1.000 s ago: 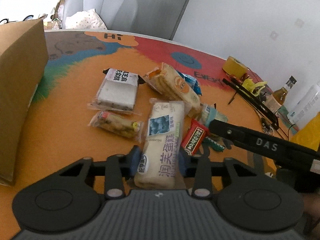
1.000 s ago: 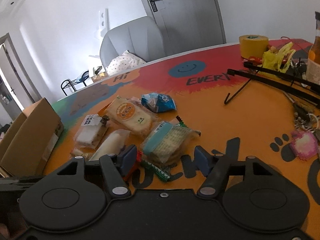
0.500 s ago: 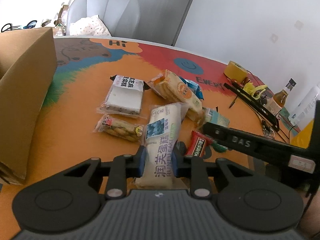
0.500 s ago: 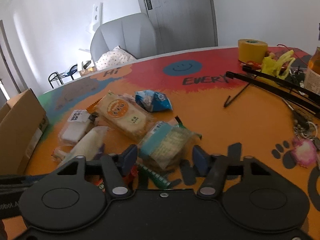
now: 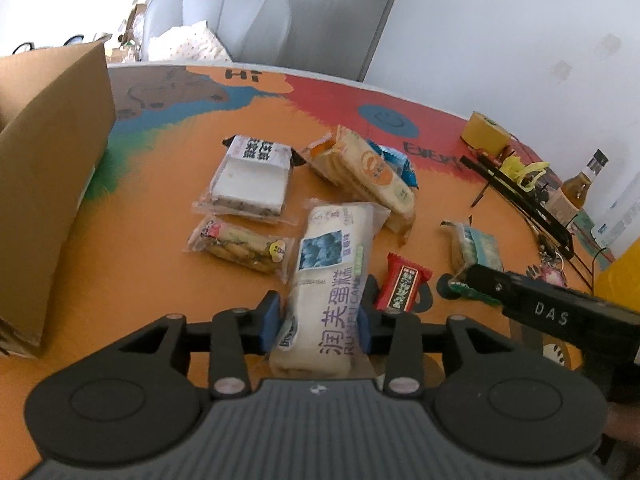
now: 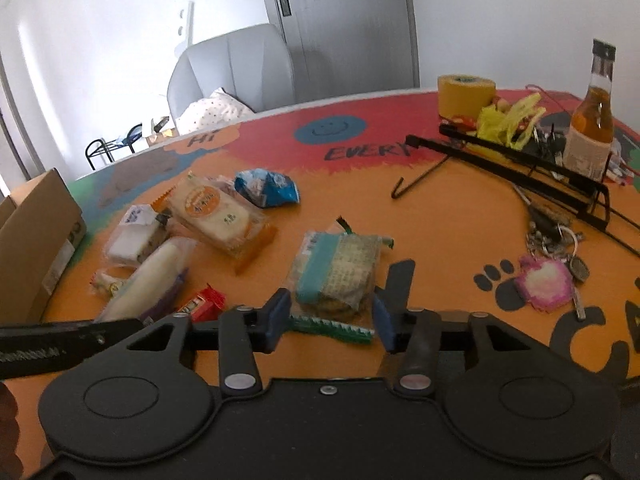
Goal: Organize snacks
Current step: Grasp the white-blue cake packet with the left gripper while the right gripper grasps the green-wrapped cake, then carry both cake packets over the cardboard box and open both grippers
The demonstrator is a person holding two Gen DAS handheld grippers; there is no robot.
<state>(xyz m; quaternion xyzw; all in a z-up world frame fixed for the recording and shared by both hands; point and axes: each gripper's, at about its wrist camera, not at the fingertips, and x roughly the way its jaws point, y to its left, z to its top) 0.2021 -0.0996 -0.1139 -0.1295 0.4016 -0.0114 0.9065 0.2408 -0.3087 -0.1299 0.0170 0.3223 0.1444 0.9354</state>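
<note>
My left gripper [image 5: 319, 322] is shut on a long white cake pack [image 5: 328, 276] and holds it above the orange table; the pack also shows in the right wrist view [image 6: 148, 276]. My right gripper [image 6: 328, 322] has closed around a green-banded biscuit pack [image 6: 338, 272], which is also in the left wrist view [image 5: 476, 246]. On the table lie a white square pack [image 5: 252, 178], a small cookie pack [image 5: 240, 246], an orange-label cracker pack [image 5: 368, 172], a blue bag [image 6: 266, 188] and a red candy [image 5: 404, 282].
An open cardboard box [image 5: 44, 184] stands at the left. A tape roll [image 6: 466, 94], a black rack [image 6: 532, 168], a bottle [image 6: 594, 120] and keys [image 6: 554, 252] crowd the right side. A grey chair [image 6: 232, 70] stands behind the table.
My left gripper has closed on the white cake pack and lifted it. My right gripper has narrowed around the green-banded biscuit pack and drawn it away from the pile.
</note>
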